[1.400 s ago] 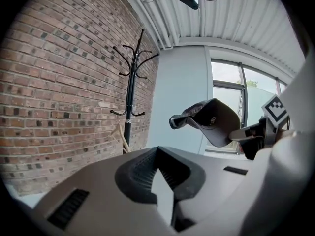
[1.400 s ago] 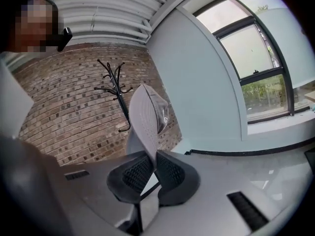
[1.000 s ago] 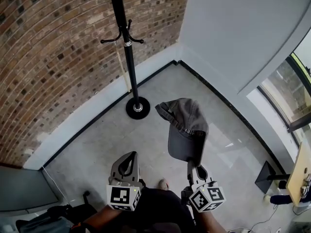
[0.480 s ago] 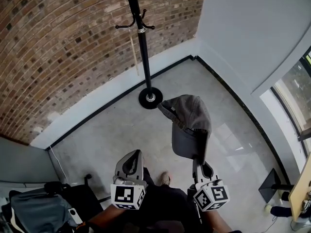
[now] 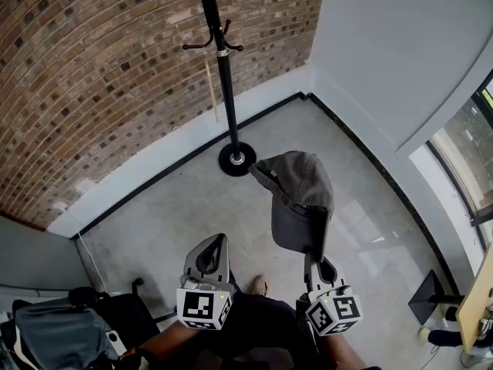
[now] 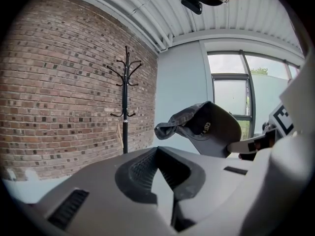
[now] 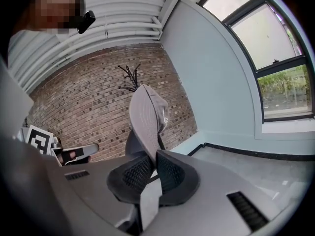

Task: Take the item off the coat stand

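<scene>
- While the head view shows the cap [image 5: 296, 195] off the stand [image 5: 224, 79], beside its base, the right gripper [image 5: 314, 255] clamps the brim.
- Only the left gripper view shows lettering on the cap; the left gripper [image 5: 209, 247] is closed and empty.

- Soft daylight from the window [image 7: 280, 48] fills the room evenly.
- Pale glare streaks the floor [image 5: 362, 226].
- Both gripper views bulge, with black corners.
- The brick wall [image 5: 92, 91] bows in the head view.
- The cap [image 5: 304, 179] is shaded under its brim.
</scene>
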`<state>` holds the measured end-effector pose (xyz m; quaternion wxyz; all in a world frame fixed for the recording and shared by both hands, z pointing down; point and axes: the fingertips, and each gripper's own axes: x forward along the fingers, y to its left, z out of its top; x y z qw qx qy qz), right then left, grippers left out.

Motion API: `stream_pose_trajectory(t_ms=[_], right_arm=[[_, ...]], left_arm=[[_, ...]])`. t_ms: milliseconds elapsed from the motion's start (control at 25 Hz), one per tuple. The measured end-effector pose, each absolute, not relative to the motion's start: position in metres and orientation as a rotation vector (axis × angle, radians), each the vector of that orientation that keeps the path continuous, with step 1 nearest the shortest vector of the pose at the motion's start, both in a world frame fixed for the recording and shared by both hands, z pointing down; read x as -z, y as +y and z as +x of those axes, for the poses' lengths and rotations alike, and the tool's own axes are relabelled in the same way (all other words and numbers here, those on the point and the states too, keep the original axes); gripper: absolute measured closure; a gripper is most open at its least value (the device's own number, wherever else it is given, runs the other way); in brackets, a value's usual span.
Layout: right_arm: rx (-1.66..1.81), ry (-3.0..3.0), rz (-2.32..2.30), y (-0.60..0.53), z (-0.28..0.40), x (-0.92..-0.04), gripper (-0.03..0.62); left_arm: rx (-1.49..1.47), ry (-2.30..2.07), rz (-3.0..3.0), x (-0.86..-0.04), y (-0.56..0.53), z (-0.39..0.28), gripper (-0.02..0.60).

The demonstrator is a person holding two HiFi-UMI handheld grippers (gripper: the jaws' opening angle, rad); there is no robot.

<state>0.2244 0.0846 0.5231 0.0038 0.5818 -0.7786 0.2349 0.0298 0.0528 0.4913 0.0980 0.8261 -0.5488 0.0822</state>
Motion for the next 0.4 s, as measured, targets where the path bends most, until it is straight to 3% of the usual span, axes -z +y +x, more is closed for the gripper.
stream_pose_trajectory(t_ms=[400], right_arm=[[-0.722,-2.443,1.847,0.095,0.233,-0.516,0.562]], left_arm=[[-0.243,-1.617,2.470,-0.484,0.063,0.039,0.555]])
